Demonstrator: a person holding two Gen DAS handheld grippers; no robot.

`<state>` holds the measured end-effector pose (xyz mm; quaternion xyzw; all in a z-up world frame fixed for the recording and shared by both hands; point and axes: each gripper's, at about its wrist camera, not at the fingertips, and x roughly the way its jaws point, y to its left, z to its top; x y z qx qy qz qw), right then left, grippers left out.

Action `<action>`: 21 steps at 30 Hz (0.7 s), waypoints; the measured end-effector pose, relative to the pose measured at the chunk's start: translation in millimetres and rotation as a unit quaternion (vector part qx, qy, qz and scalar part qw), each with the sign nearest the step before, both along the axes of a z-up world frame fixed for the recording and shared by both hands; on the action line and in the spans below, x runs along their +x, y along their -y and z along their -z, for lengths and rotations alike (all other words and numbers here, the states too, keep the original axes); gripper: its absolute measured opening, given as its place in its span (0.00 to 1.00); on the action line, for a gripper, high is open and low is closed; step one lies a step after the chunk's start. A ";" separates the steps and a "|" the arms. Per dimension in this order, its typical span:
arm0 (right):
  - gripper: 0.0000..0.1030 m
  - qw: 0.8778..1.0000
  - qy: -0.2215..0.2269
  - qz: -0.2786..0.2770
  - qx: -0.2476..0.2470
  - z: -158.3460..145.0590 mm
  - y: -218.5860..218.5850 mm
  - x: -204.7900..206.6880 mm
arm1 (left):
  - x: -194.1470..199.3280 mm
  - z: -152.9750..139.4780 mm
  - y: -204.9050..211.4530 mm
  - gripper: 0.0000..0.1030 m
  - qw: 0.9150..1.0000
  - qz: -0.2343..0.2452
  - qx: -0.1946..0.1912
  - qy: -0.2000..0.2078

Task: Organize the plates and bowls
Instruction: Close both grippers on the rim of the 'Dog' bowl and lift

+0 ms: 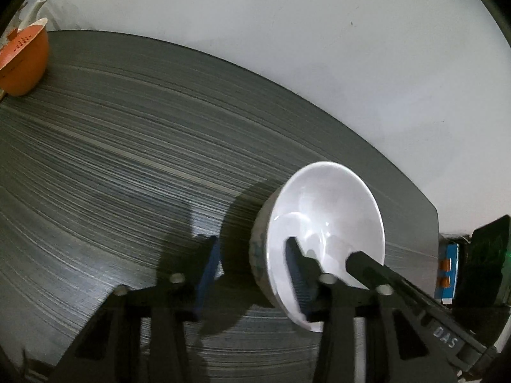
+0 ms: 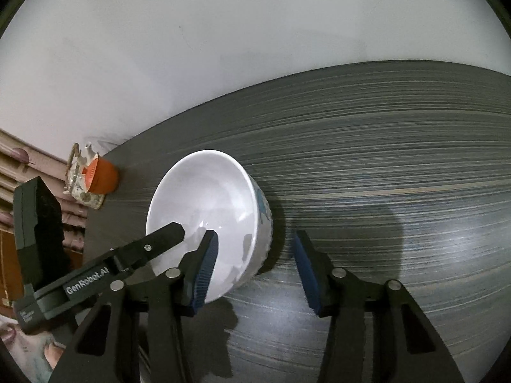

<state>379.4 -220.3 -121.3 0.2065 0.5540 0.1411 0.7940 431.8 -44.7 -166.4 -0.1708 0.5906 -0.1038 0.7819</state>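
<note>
White ceramic bowl, blue pattern on its outer wall, upright on the dark streaked tabletop near a corner by the pale wall. Left gripper astride the bowl's near wall: one blue-padded finger inside, the other outside, fingers parted with a gap to the wall, not pressing. Right gripper astride the opposite side of the same rim, likewise parted, one finger inside and one outside, no visible clamp. Far off at the tabletop's edge, an orange perforated bowl against a patterned ceramic vessel.
</note>
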 end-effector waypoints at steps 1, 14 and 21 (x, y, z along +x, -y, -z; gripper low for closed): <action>0.37 1.000 0.000 -0.003 -0.005 1.3 -3.8 1.6 | -0.5 0.6 1.1 0.24 1.000 0.001 -0.003 -0.003; 0.20 1.000 0.011 0.003 -0.012 -12.3 -1.4 -19.4 | -33.5 -25.3 16.1 0.19 0.999 0.033 0.009 0.003; 0.20 0.999 0.033 0.003 -0.013 -47.0 12.9 -54.6 | -78.0 -64.4 27.9 0.19 0.999 0.032 0.017 0.034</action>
